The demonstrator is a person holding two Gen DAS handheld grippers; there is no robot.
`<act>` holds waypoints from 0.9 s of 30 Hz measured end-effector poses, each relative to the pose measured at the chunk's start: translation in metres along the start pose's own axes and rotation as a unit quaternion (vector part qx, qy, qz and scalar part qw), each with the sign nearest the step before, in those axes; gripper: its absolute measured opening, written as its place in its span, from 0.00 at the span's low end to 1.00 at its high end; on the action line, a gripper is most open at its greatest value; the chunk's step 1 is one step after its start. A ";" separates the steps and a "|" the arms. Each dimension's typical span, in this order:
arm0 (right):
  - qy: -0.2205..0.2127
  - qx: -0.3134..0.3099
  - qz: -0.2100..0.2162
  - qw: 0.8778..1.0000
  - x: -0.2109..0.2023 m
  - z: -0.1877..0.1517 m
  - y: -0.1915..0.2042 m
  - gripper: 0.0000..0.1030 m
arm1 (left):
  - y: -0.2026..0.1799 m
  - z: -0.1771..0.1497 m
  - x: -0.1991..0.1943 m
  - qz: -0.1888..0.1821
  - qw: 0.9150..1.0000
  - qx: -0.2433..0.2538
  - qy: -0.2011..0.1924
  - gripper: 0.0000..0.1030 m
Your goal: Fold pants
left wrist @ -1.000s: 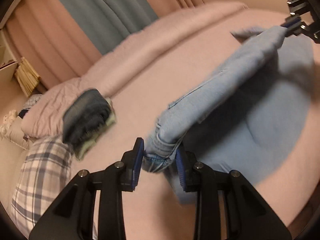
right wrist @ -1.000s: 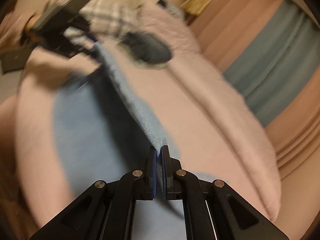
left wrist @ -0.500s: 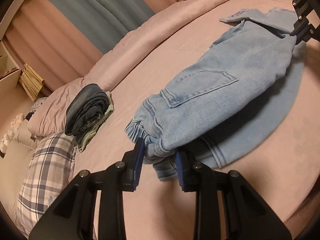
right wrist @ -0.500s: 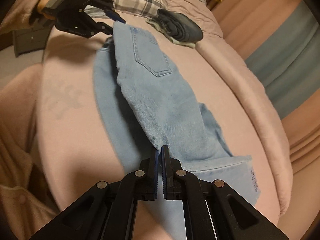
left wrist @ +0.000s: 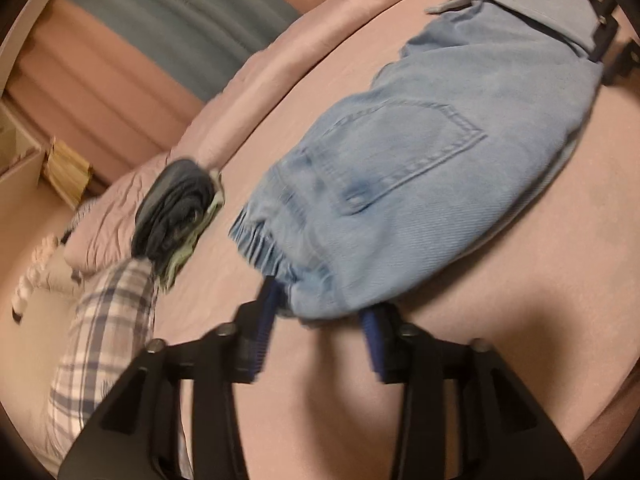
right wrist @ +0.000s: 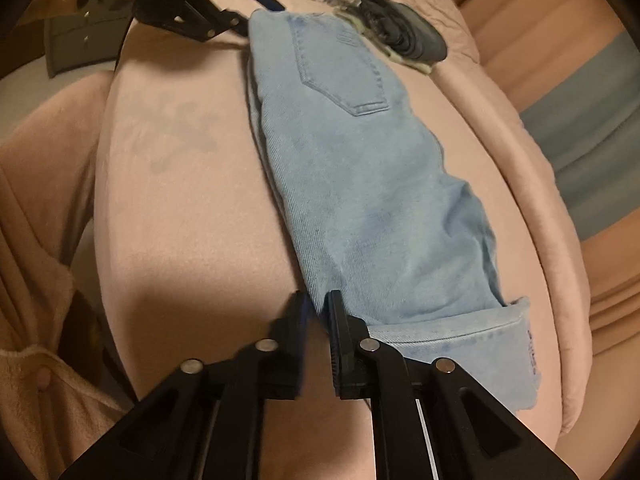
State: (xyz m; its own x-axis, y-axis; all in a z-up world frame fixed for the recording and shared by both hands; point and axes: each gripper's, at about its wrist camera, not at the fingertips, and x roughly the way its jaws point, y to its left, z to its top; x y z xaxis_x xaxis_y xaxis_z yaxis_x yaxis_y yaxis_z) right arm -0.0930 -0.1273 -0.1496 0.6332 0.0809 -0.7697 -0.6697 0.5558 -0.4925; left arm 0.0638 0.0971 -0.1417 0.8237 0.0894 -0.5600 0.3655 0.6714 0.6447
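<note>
Pants (left wrist: pixel 420 184) folded lengthwise on bed (right wrist: pixel 180 200), both hand-held grippers just opening, released.

Left hand-held gripper (left wrist: pixel 320 328): two matte black angular arms built of flat struts with triangular cut-outs, each carrying small round silver screw heads along its upper edge. The inner face of each finger bears a ribbed, bright blue pad (left wrist: pixel 262 332).

Right hand-held gripper (right wrist: pixel 318 332): the same black strutted frame, four shiny silver screw heads in a shallow arc, dark fingers with a thin blue edge on the inside.

At nine o'clock in the right wrist view, the person wears a soft, fleecy, peach-pink garment (right wrist: pixel 36 340) with a raised seam and one round matching button near eight o'clock.
</note>
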 end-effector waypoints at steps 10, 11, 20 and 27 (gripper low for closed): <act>-0.106 0.286 0.091 0.948 -0.062 -0.033 -0.128 0.39 | 0.039 0.029 -0.045 -0.061 0.984 -0.162 -0.032 0.71; -0.102 0.314 0.081 0.941 -0.061 -0.036 -0.144 0.49 | 0.035 0.041 -0.044 -0.077 0.982 -0.170 -0.039 0.71; 0.047 0.553 -0.006 0.832 0.045 -0.055 -0.305 0.64 | -0.055 0.162 -0.010 -0.283 0.931 -0.215 -0.085 0.71; 0.174 0.560 -0.016 0.810 0.131 -0.041 -0.323 0.60 | -0.129 0.210 0.006 -0.346 0.922 -0.159 -0.075 0.71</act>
State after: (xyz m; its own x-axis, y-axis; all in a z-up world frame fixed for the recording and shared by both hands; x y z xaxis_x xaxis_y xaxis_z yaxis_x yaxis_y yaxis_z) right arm 0.1904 -0.3306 -0.1080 0.3647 -0.0792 -0.9278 0.2398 0.9708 0.0114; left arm 0.1126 -0.1429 -0.1188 0.5012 -0.5278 -0.6857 0.7001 0.7131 -0.0371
